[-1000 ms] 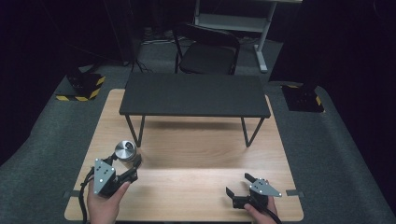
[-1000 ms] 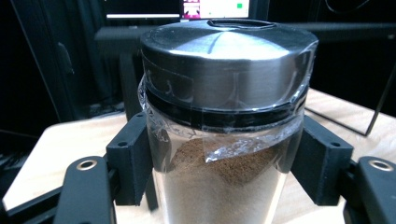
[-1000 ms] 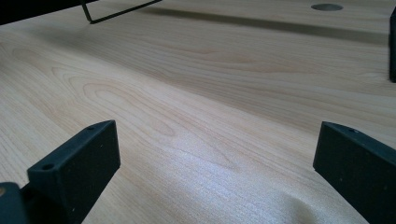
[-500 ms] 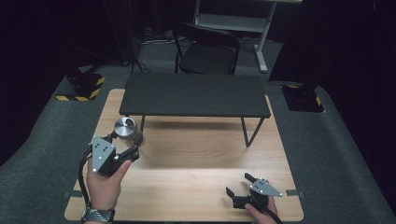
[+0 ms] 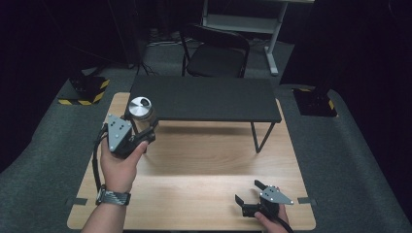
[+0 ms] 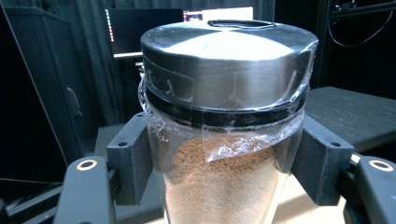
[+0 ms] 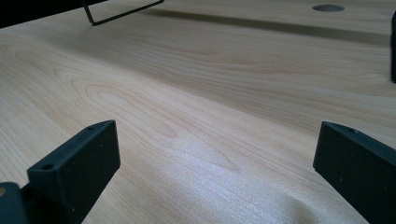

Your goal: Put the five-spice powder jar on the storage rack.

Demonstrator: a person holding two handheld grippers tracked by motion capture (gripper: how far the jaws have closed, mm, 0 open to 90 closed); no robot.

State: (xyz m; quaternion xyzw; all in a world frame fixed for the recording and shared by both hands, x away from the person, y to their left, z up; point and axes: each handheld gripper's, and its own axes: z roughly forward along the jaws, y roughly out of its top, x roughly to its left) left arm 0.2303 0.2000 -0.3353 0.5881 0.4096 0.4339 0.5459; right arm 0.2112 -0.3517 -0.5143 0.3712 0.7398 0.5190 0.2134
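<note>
Left fingers clamp jar; right gripper wide above wooden table; dark room.

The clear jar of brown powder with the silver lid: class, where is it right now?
In the high view the clear jar of brown powder sits at the left, clamped in the left gripper above the wooden table, beside the black shelf's left end.
</note>
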